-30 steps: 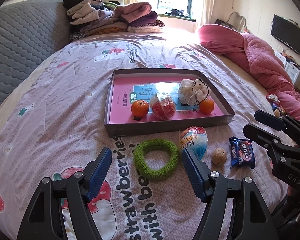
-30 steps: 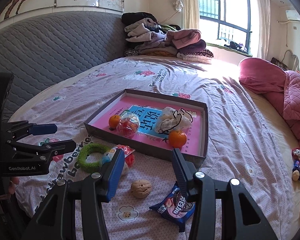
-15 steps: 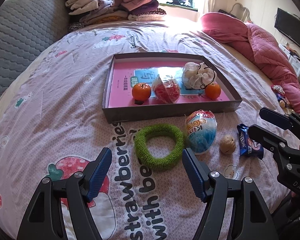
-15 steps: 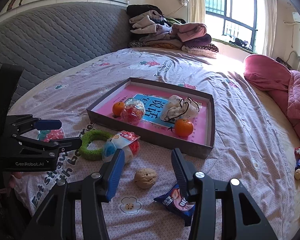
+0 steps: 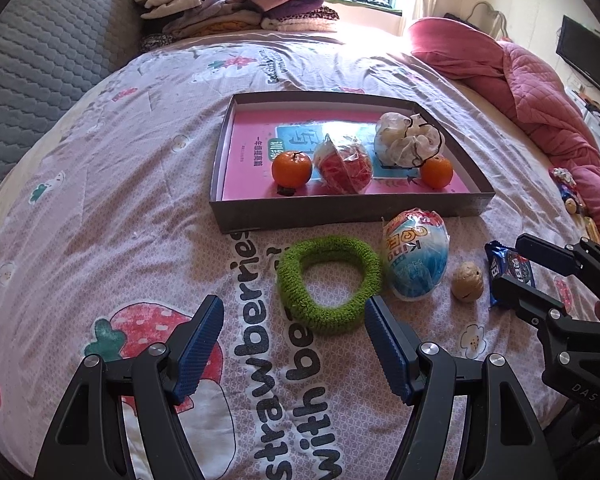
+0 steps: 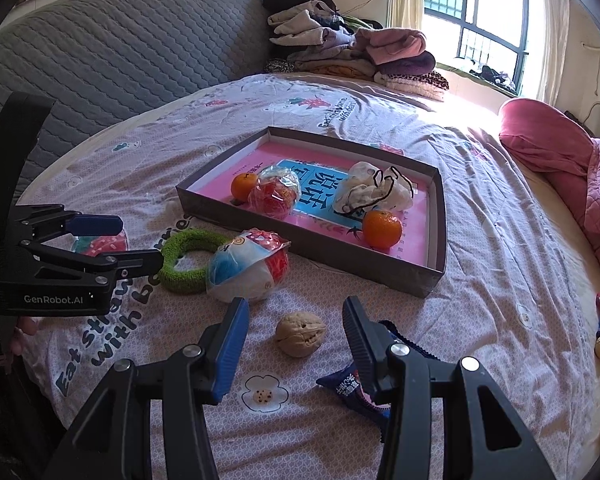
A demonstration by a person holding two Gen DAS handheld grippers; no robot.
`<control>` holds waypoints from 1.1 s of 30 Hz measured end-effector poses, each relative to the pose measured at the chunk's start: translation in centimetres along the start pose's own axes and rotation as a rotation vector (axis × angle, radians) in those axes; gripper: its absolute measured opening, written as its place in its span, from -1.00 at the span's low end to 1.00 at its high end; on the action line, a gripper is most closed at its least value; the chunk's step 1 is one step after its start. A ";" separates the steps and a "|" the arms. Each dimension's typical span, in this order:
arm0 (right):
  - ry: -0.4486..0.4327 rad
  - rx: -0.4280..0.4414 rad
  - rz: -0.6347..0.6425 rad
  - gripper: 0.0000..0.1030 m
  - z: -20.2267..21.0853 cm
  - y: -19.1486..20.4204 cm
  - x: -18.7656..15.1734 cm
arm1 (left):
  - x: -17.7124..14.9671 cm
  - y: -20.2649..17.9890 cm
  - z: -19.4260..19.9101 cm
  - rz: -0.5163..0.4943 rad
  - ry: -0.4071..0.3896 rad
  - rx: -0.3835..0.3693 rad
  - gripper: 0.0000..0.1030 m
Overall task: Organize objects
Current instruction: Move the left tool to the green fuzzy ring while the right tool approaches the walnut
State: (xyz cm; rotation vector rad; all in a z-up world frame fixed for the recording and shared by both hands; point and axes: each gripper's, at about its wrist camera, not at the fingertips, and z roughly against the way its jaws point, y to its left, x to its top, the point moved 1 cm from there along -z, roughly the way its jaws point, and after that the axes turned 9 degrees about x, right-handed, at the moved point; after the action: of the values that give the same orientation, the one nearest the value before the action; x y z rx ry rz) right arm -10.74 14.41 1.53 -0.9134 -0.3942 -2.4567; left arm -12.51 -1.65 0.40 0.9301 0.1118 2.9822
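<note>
While your right gripper (image 6: 295,322) hangs fingers apart over the walnut (image 6: 300,333), it half hides the snack packet (image 6: 350,390) beside; your left gripper (image 5: 294,322) gapes empty.

Fuzzy green ring (image 5: 329,284); glossy plastic-wrapped egg (image 5: 416,258); rough walnut (image 6: 300,333).

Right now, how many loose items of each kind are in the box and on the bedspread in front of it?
Oranges: 2
Wrapped egg toys: 2
White cloth bundle: 1
Green ring: 1
Walnut: 1
Blue snack packet: 1
Total: 8
</note>
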 end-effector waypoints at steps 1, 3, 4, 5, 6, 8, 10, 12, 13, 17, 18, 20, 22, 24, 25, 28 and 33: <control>0.006 0.002 0.002 -0.06 -0.1 0.0 -0.1 | 0.0 0.0 -0.1 0.001 0.002 0.003 0.44; 0.019 0.008 0.006 -0.06 -0.4 0.1 -0.3 | -0.1 0.0 -0.2 0.001 0.003 0.000 0.44; 0.026 0.007 0.007 -0.06 -0.6 0.2 -0.3 | -0.1 0.0 -0.3 0.004 0.004 0.001 0.44; 0.031 0.011 0.010 -0.06 -0.8 0.2 -0.4 | -0.1 0.0 -0.3 0.007 0.003 -0.001 0.44; 0.037 0.015 0.012 -0.06 -0.9 0.2 -0.5 | -0.1 0.0 -0.4 0.008 0.003 -0.002 0.44; 0.049 0.018 0.012 -0.06 -1.2 0.2 -0.7 | -0.2 0.1 -0.6 0.010 0.007 0.003 0.44; 0.055 0.020 0.010 -0.06 -1.4 0.2 -0.8 | -0.2 0.1 -0.7 0.009 0.009 0.005 0.44; 0.058 0.020 0.014 -0.06 -1.4 0.2 -0.8 | -0.2 0.1 -0.8 0.009 0.011 0.005 0.44; 0.060 0.018 0.013 -0.06 -1.5 0.2 -0.9 | -0.2 0.1 -0.9 0.007 0.014 0.006 0.44; 0.064 0.025 0.011 -0.06 -1.6 0.3 -0.9 | -0.4 -0.1 -1.3 0.005 0.032 0.011 0.44; 0.065 0.029 0.010 -0.06 -1.6 0.3 -0.9 | -0.5 -0.1 -1.4 0.003 0.037 0.010 0.44; 0.068 0.028 0.010 -0.06 -1.7 0.3 -0.9 | -0.5 -0.1 -1.5 0.007 0.037 0.009 0.44; 0.071 0.027 0.013 -0.06 -1.8 0.3 -0.9 | -0.5 -0.1 -1.5 0.007 0.038 0.010 0.44; 0.076 0.024 0.011 -0.06 -2.0 0.3 -1.0 | -0.4 0.0 -1.6 0.013 0.038 0.013 0.44; 0.079 0.023 0.012 -0.06 -2.1 0.2 -1.1 | -0.3 0.1 -1.7 0.018 0.037 0.013 0.44; 0.087 0.019 0.013 -0.06 -2.4 0.1 -1.2 | 0.0 0.3 -2.1 0.028 0.041 0.014 0.44; 0.101 0.010 0.006 -0.06 -3.1 -0.2 -1.5 | 0.3 0.3 -3.1 0.034 0.052 0.030 0.44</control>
State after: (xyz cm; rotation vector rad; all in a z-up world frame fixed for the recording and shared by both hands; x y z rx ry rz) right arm -11.50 13.74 -1.73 -0.7815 -0.3670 -2.4811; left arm -14.50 -2.12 -1.94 0.8655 0.1433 3.0449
